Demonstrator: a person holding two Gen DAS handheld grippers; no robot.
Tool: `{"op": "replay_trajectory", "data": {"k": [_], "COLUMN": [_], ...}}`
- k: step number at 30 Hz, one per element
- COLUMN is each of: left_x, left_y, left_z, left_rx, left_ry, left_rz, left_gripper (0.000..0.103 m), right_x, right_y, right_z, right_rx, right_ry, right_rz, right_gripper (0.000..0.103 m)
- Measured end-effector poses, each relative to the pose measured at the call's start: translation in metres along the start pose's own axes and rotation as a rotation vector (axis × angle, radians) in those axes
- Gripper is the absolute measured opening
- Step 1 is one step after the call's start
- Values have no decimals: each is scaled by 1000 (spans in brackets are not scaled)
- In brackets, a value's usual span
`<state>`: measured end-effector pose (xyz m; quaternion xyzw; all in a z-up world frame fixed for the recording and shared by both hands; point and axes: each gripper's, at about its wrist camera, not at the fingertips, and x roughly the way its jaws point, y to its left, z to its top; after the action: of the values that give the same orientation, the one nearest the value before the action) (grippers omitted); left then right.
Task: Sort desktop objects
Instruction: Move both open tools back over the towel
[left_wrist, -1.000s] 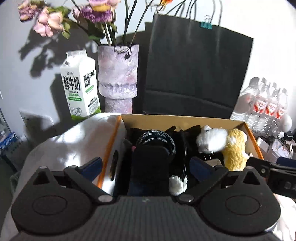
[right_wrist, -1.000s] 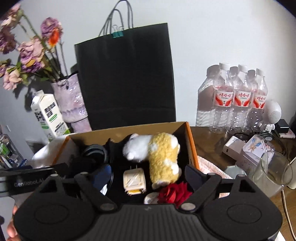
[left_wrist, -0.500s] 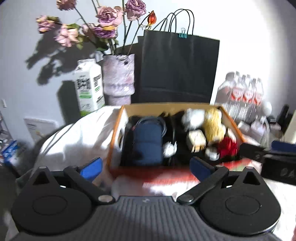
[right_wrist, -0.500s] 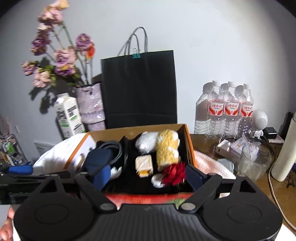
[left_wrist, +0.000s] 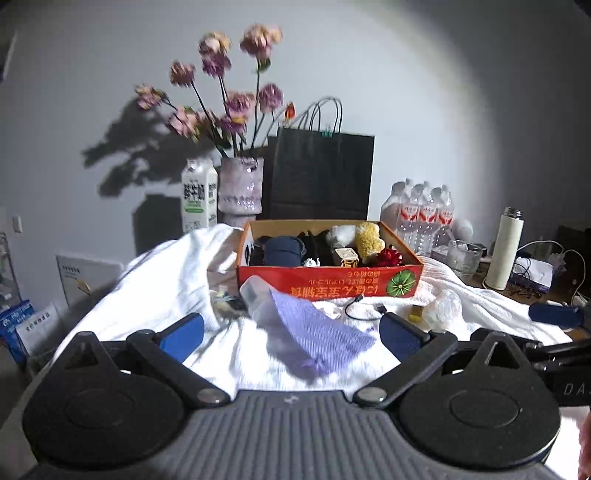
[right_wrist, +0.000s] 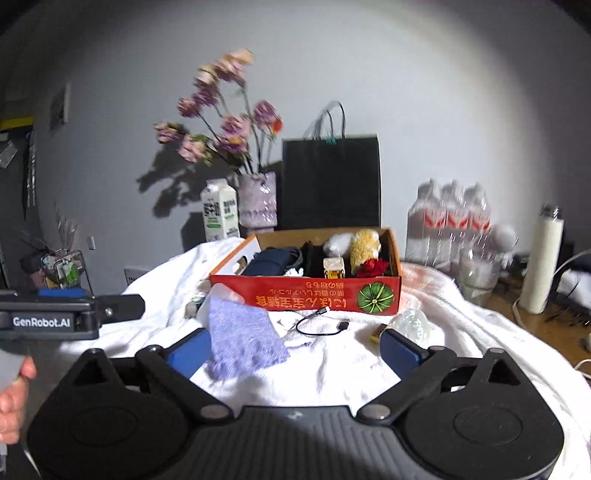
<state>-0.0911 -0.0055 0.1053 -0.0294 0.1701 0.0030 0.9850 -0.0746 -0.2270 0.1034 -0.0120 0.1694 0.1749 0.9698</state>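
A red and orange cardboard box (left_wrist: 328, 282) (right_wrist: 306, 293) stands on a white cloth (left_wrist: 155, 288) (right_wrist: 332, 369). It holds a navy pouch (left_wrist: 282, 251), a yellow and white plush toy (left_wrist: 364, 234), a small cube (left_wrist: 346, 256) and a red bow (left_wrist: 388, 256). In front of it lie a purple cloth pouch (left_wrist: 317, 334) (right_wrist: 242, 336), a short black cable (left_wrist: 364, 308) (right_wrist: 321, 323), a small yellow item (left_wrist: 415, 313) and a clear crumpled wrapper (left_wrist: 445, 306). My left gripper (left_wrist: 291, 334) and right gripper (right_wrist: 295, 349) are open and empty, well back from the box.
Behind the box stand a milk carton (left_wrist: 198, 199), a vase of flowers (left_wrist: 240, 190) and a black paper bag (left_wrist: 321, 177). To the right are water bottles (left_wrist: 421, 214), a glass (left_wrist: 463, 254), a white thermos (left_wrist: 504, 253) and tangled cables (left_wrist: 535, 266).
Both grippers have pulled back and up from over the box. The box now sits farther away, and the cloth with loose items in front of it has come into view.
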Motion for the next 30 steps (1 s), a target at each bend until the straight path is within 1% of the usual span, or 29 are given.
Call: {"op": "replay_trajectory", "data": {"k": [1,3,5,7,9,12,16,20,21,23,25,27,28,29,30], "left_x": [-6,-6,1,9,11,13,28,63,74,97,120,145,157,168,178], "left_y": [-1,-4,-7,-6,-1,0,6,10,11,13,13,11,9,8,7], "left_z": [-10,-27,-38,-42,-42,-44,-46,-35,-30,-21,-14,-9,-8,-7,-8], "left_rx": [-2,15,36,26,-12,-3,-31,-59,-66,-90,-102,-98,-96,-93,-89], "left_ry": [1,51,103,137,138,126,160,156,161,173,177,189,202,214,228], "left_rz": [-11,-41,-26,-23,-32,-19,-25,-42,-42,-51,-75,-77,-73,-76,-77], "left_gripper": [103,103,103,103,103,103,103,97,93,87,87,85,83,80,75], "right_x": [-8,-18,-20,-17,-13,-9,2,21,27,40,58,81,95,112,128], "right_y": [4,12,19,22,23,19,11,-6,-12,-26,-42,-58,-66,-73,-80], "right_z": [-8,-22,-32,-37,-39,-41,-42,-33,-28,-19,-11,-5,-4,-2,-1], "right_rx": [-1,10,11,17,10,24,31,15,15,18,16,26,33,41,51], "right_ry": [-21,-30,-36,-22,-11,-3,20,37,40,40,36,36,50,83,113], "right_rz": [-8,-23,-11,-16,-23,-20,-22,-71,-84,-103,-121,-146,-153,-163,-164], "right_gripper": [103,103,103,103,103,103,103,103,103,103,103,102,100,99,94]}}
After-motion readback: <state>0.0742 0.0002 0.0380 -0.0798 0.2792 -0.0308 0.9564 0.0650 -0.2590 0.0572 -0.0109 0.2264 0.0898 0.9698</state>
